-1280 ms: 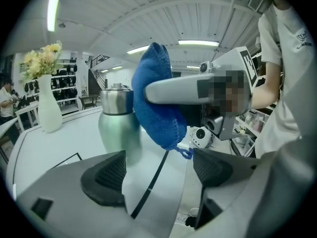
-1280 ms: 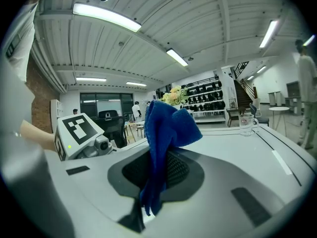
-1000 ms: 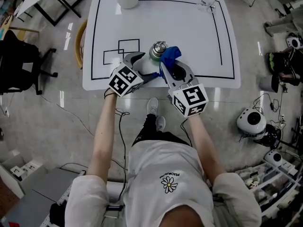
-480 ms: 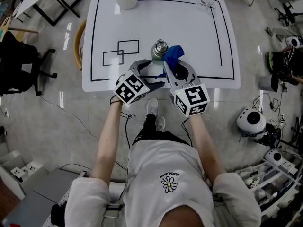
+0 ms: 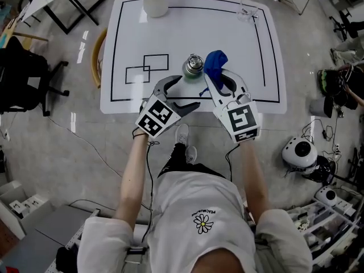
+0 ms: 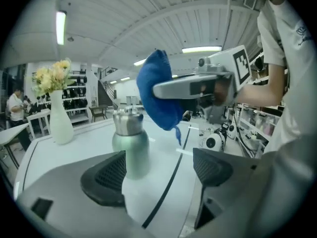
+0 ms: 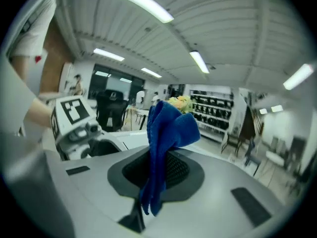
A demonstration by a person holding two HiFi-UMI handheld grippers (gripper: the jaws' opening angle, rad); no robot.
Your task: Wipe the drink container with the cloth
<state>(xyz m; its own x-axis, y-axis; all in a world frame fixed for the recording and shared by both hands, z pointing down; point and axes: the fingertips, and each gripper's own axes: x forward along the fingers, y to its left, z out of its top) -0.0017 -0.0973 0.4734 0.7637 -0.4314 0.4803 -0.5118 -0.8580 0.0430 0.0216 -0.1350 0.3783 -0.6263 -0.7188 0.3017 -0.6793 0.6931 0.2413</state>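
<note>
Wiping was not in contact at this moment; how much was already done could not be judged.

- Left gripper (image 6: 158, 175): jaws wide apart and empty. The container stood ahead of them, nearer the left pad, ungripped.
- Drink container (image 5: 193, 66): upright on the white table (image 5: 187, 27), cap on.
- Cloth (image 5: 215, 61): raised just right of the container's top, probably clear of it, though the head view was too small to be sure.
- Right gripper (image 7: 163, 170): jaws pinched on the cloth's lower fold.

Left to do, as judged: steady the container and bring the cloth onto it.
</note>
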